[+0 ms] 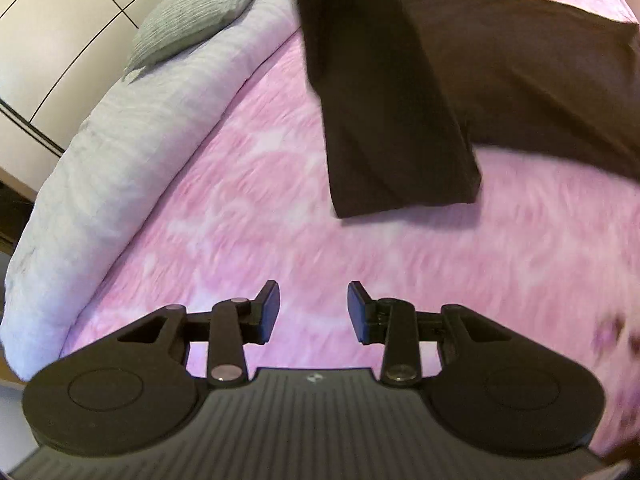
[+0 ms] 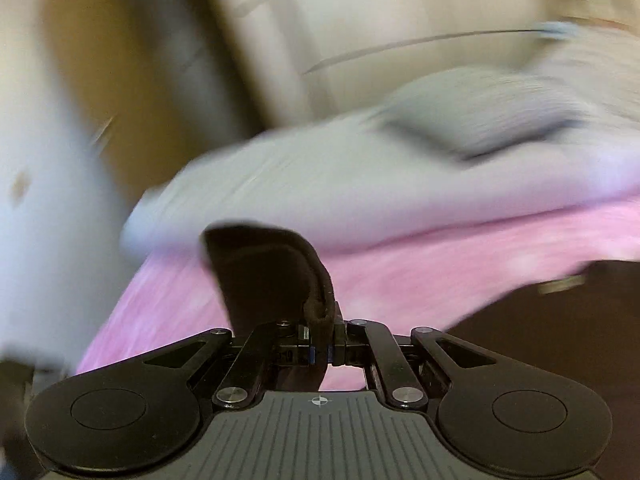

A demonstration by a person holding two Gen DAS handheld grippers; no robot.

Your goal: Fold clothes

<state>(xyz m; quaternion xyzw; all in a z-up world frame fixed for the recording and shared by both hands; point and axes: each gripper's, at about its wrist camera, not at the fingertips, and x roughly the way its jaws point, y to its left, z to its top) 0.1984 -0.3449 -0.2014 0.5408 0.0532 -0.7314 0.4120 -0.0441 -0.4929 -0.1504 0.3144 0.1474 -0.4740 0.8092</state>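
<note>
A dark brown garment (image 1: 520, 72) lies spread on the pink bedspread (image 1: 280, 200) at the upper right of the left wrist view. One long part of it (image 1: 384, 120) hangs lifted above the bed, its hem free. My left gripper (image 1: 313, 308) stands open over bare pink cover, below that hem, with nothing between its fingers. In the blurred right wrist view my right gripper (image 2: 320, 344) is shut on a fold of the brown garment (image 2: 272, 276), which sticks up past the fingertips. More brown cloth (image 2: 560, 340) lies at the right.
A rolled pale grey duvet (image 1: 120, 152) borders the pink cover on the left, with a grey ribbed pillow (image 1: 192, 12) on it. Cream wardrobe doors (image 1: 52, 20) stand behind the bed. The duvet (image 2: 320, 184) and pillow (image 2: 480, 112) also show ahead of my right gripper.
</note>
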